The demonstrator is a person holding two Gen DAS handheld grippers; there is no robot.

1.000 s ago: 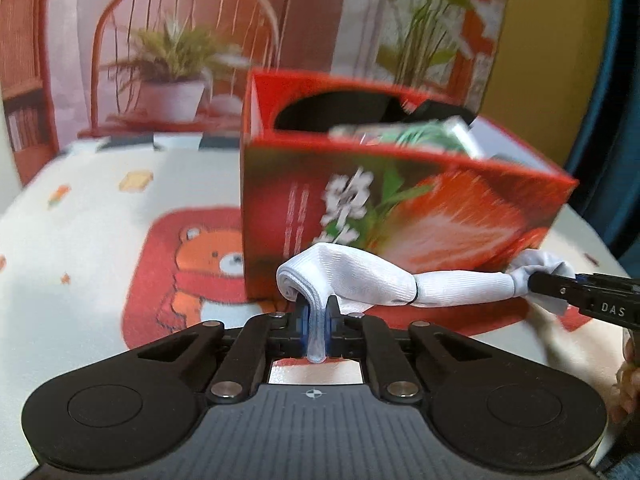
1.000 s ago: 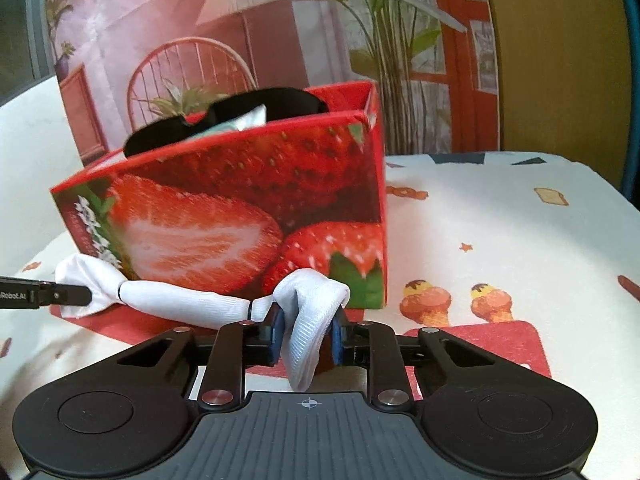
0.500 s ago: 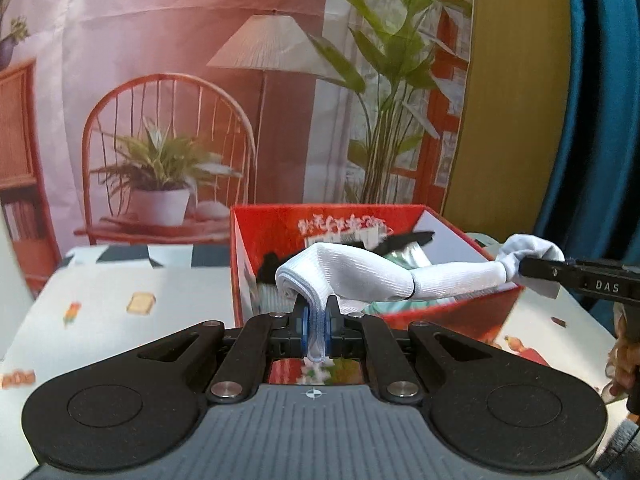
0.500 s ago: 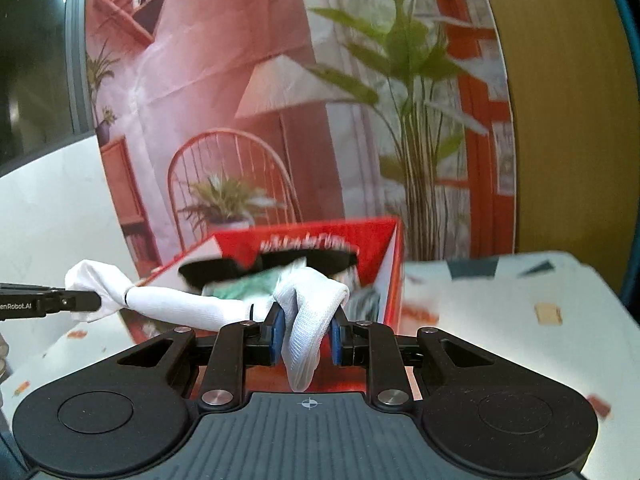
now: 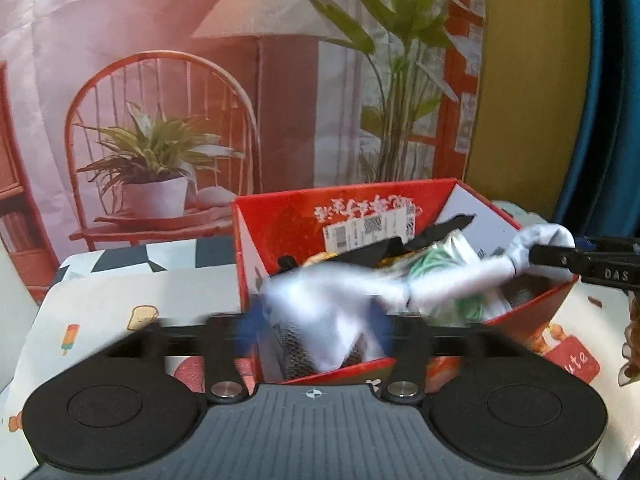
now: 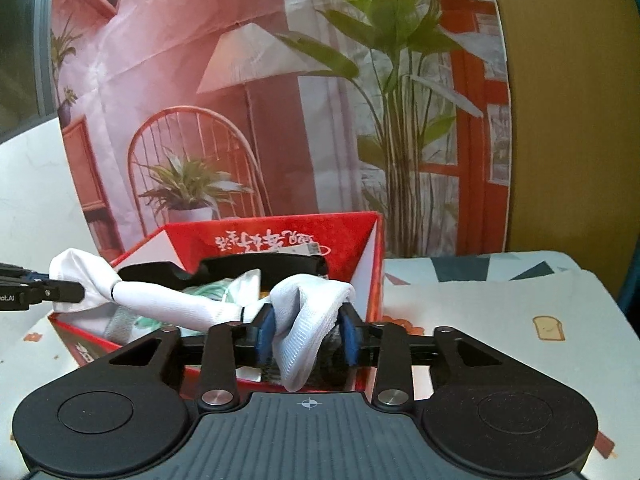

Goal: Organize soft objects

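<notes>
**White sock released over the strawberry box**

The sock (image 6: 172,304), a white pair joined into one long strip, is stretched between the two claws directly above the open red box (image 5: 400,204), which stands on the patterned desk (image 6: 500,320). Holding it by both ends keeps the limp fabric straight and clear of the box walls, so that it can fall lengthwise into the opening rather than catch on a rim.

The left claw (image 5: 320,320) is opening: its blue pads are blurred and stand wide of the bunched end of the sock, which is already slumping between them toward the box. In the right wrist view this claw appears at the far left, its dark tip beside the knotted end.

The right claw (image 6: 308,332) is also opening. Its pads (image 6: 265,332) stand on either side of the folded end, which droops between them; whether they press on the cloth cannot be told with certainty, but gaps show at the edges.

Inside the box lie earlier items: a black piece (image 6: 260,266) and a green-and-white piece (image 6: 216,292). The sock hangs across them, so the box is judged to be the collecting place and this step the drop. The likely risk is one end draping over the near wall.
</notes>
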